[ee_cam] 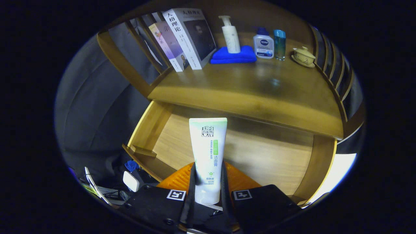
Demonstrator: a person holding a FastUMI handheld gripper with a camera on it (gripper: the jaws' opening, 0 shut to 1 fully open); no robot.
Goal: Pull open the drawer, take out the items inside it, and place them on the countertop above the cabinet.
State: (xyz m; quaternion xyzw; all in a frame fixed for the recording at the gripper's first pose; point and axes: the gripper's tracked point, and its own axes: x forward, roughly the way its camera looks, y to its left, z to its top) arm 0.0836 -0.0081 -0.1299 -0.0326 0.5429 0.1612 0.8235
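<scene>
A white tube of face cleanser (208, 156) with a pale green end stands up between my fingers, and my gripper (208, 185) is shut on its lower part. Below and beyond it lies the pulled-open wooden drawer (260, 156), its floor bare. The wooden countertop (253, 87) lies above and beyond the drawer.
At the back of the countertop stand leaning books (188, 39), a white pump bottle (230, 34) on a folded blue cloth (234, 55), a white-and-blue bottle (263, 44), a blue glass bottle (279, 44) and a lidded teacup (304, 56). Slatted rails flank both sides. Clutter lies on the floor at left.
</scene>
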